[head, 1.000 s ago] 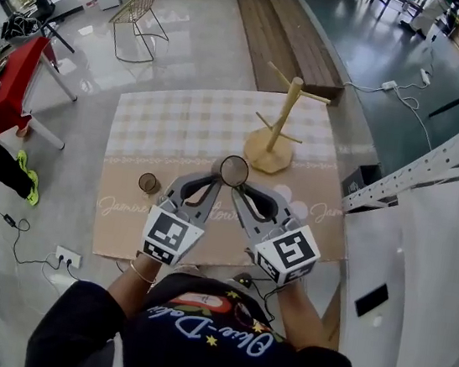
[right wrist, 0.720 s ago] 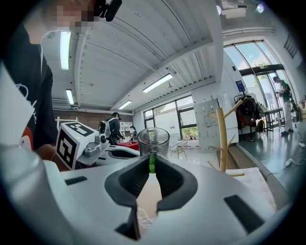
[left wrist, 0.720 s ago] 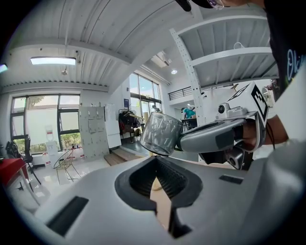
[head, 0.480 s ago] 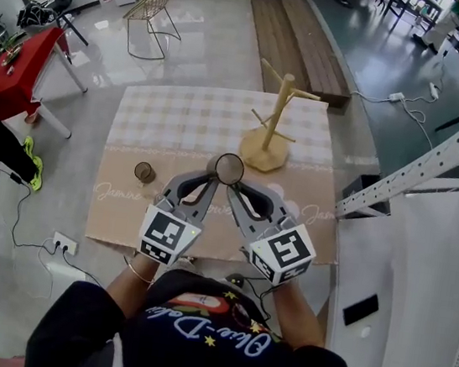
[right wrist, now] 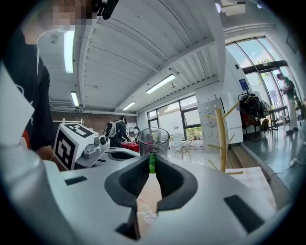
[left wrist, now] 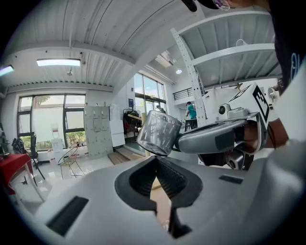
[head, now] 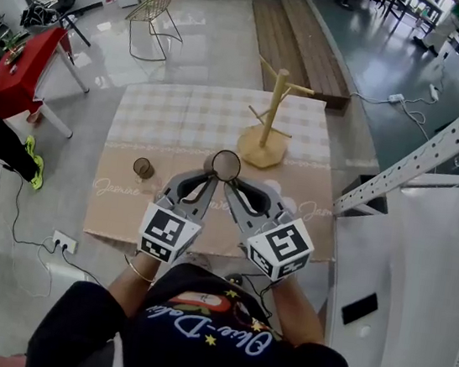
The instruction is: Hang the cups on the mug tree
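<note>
Clear glass cup with a green handle hangs in the air on the near side of the mug tree, above the tabletop and close in front of the person. The right gripper has its jaws clenched on that green handle, and the cup's mouth stands just past their tips. The left gripper lies right beside it, its jaws pressed together with nothing between them. Their tips sit at the cup's lower edge, and whether they touch the glass cannot be told.

On the tan front strip of the cloth-covered tabletop, a small dark cup stands upright, well to the left of the mug tree and nearer the person than it is. The pale wooden mug tree, an upright post with slanting pegs on a round base, stands on the checked part of the cloth near the tabletop's far right.

Beyond the mug tree lies a long brown wooden platform. Far to its left stands a wire-frame chair.
</note>
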The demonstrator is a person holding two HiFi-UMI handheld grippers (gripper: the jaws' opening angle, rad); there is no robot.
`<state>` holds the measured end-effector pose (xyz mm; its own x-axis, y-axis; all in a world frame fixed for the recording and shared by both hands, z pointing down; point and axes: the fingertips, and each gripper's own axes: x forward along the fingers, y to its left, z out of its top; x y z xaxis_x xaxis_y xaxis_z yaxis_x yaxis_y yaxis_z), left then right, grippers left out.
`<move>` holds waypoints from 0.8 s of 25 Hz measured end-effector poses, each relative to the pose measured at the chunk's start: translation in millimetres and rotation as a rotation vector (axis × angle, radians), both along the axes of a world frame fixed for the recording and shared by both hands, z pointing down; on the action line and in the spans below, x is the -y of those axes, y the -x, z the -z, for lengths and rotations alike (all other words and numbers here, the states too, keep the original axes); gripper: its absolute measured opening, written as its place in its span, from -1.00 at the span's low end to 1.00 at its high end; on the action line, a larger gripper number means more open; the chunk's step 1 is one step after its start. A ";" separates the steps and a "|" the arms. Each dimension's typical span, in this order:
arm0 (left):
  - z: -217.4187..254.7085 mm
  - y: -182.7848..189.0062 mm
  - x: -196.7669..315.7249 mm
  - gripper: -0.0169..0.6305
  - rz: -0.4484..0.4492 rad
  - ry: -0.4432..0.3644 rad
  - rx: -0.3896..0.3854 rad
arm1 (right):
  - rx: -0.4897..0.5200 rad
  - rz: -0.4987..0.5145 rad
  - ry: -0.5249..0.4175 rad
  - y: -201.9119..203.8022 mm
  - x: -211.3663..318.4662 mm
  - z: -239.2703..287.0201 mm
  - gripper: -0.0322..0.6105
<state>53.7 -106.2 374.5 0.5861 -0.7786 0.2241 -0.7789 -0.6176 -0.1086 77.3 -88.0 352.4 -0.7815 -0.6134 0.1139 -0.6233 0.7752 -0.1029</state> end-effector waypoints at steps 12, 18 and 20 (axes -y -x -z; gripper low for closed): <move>11.4 7.1 21.3 -0.92 -0.021 -0.010 -0.037 | 0.040 -0.033 0.000 11.1 20.9 11.9 -0.75; 16.6 14.3 36.5 -0.92 -0.030 -0.011 -0.040 | 0.059 -0.055 0.004 19.2 35.9 17.0 -0.75; 18.4 16.1 42.1 -0.92 -0.030 -0.008 -0.049 | 0.065 -0.061 0.005 21.1 41.4 18.9 -0.75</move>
